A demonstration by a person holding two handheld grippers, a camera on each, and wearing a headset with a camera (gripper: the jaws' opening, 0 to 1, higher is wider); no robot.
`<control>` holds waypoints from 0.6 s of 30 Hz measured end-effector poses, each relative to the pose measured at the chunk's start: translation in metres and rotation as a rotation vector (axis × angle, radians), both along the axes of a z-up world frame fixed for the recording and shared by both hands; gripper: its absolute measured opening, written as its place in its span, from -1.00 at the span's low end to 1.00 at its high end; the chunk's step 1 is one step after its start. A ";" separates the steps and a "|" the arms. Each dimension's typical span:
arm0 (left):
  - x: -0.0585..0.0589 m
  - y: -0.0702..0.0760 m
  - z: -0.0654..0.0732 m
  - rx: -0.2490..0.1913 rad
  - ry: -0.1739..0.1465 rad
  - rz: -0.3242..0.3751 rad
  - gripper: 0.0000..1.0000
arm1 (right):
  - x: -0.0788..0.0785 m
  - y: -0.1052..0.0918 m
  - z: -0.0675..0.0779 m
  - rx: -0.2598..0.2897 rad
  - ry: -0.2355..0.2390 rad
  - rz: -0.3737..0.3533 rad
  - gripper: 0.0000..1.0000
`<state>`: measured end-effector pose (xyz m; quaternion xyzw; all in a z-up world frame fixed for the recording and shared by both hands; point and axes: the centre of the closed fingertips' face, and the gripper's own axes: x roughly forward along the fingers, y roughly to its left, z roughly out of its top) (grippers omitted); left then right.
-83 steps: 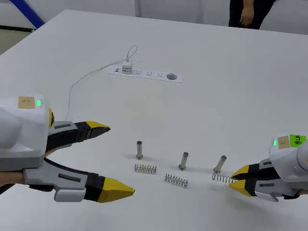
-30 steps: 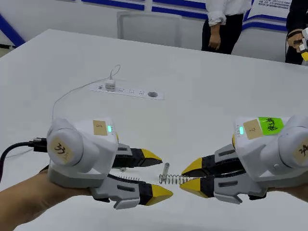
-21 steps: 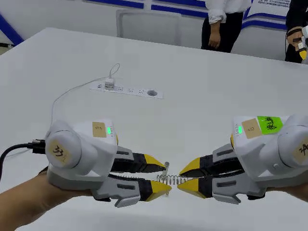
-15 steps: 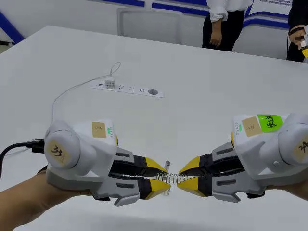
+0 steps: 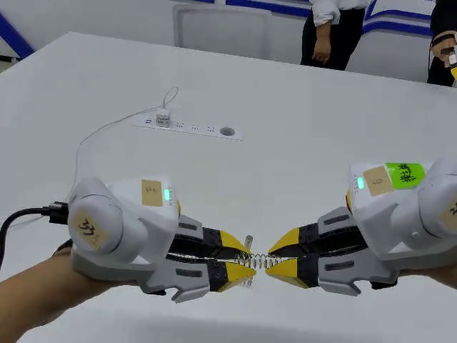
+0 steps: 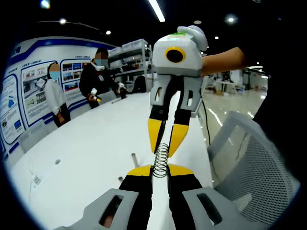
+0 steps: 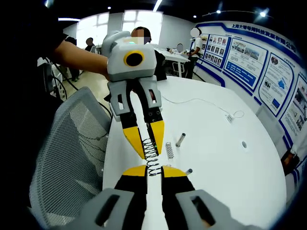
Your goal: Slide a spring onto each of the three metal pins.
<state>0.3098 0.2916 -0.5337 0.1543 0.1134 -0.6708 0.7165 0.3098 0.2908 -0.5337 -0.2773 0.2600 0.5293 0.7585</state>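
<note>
A white bench (image 5: 321, 143) carries a white power strip (image 5: 191, 128) lying flat towards its far side. A small white plug (image 5: 163, 118) sits in the strip's left end, and its thin white cable (image 5: 107, 132) curves off across the bench top. Beyond the far edge stand a pale chair (image 5: 221, 28) and a person (image 5: 330, 32). A grey mesh chair (image 6: 244, 158) stands beside the bench, and posters (image 7: 244, 57) line the wall.

A spring (image 5: 260, 261) is spanning from left claw (image 5: 250, 259) to right claw (image 5: 270, 260) over the counter (image 5: 321, 143), a power strip (image 5: 189, 127) lying behind.
</note>
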 end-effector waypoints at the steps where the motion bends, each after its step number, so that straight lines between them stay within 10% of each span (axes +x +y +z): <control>1: 0.001 0.000 0.000 0.001 -0.001 0.003 -0.78 | 0.000 0.000 0.000 -0.005 -0.003 0.003 -0.80; 18: -0.004 0.003 0.006 -0.025 0.034 -0.020 -0.81 | -0.001 0.001 -0.007 0.025 0.027 0.038 -0.71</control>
